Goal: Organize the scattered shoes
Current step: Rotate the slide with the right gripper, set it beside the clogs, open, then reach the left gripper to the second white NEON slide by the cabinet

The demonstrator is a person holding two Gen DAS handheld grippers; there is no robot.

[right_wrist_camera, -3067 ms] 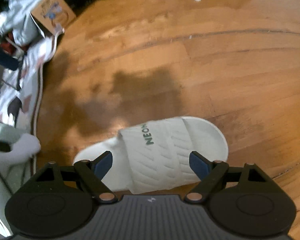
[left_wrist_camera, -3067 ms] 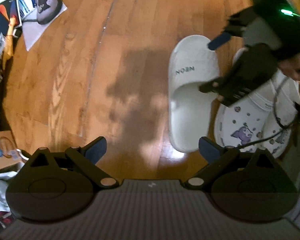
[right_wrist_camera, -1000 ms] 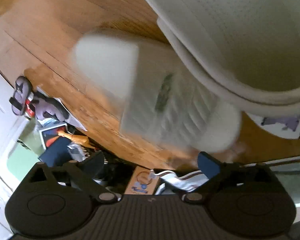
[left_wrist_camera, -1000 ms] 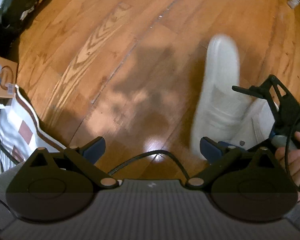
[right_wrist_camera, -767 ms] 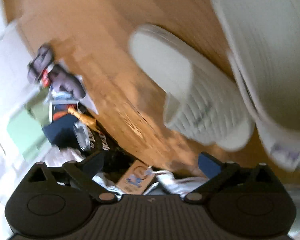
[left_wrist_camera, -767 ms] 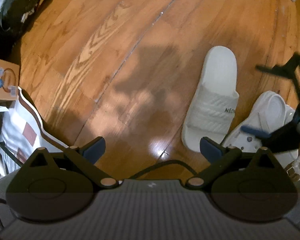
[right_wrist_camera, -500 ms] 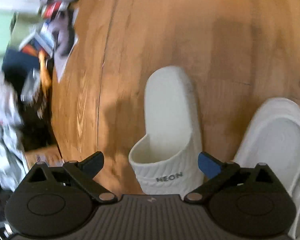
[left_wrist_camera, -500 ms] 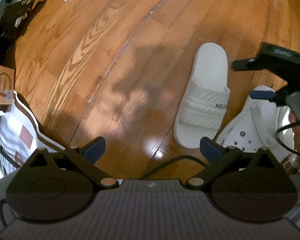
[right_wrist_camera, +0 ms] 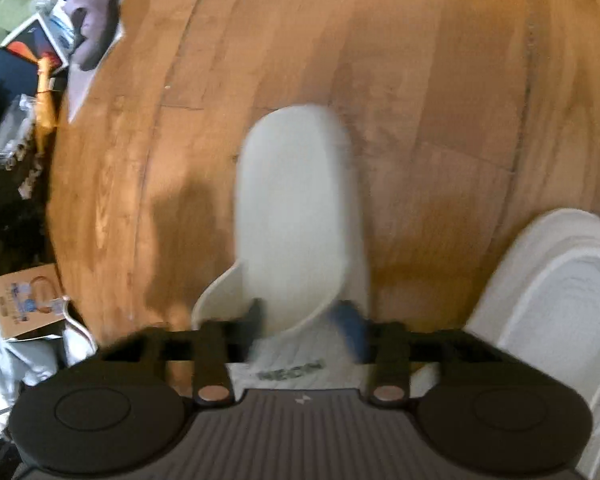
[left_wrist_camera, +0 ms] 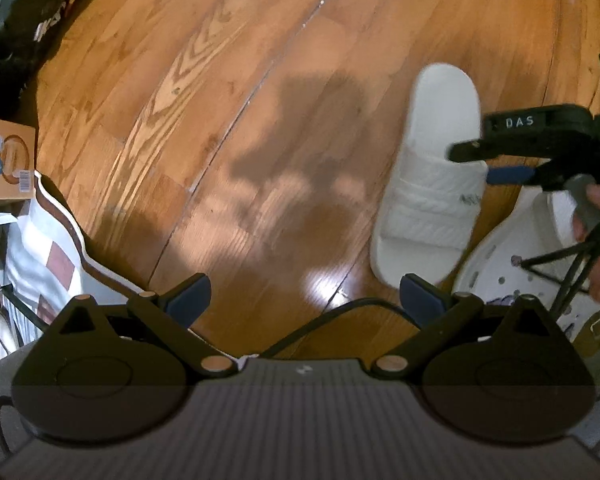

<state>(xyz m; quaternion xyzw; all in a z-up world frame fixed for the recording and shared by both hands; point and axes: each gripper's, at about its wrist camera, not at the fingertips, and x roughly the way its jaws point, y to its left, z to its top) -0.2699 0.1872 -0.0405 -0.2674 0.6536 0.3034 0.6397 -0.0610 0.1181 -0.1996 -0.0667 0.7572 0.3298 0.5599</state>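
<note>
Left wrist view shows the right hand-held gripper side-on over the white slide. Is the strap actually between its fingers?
Observer: Yes. In the right wrist view the right hand-held gripper is closing its jaws with the strap edge of the white slide between them. Blur hides whether the pads press yet.
Operator: Any other shoes left to collect?
Observer: What looks like a greyish shoe, blurred, lies on a sheet of paper, outside your view.
</note>
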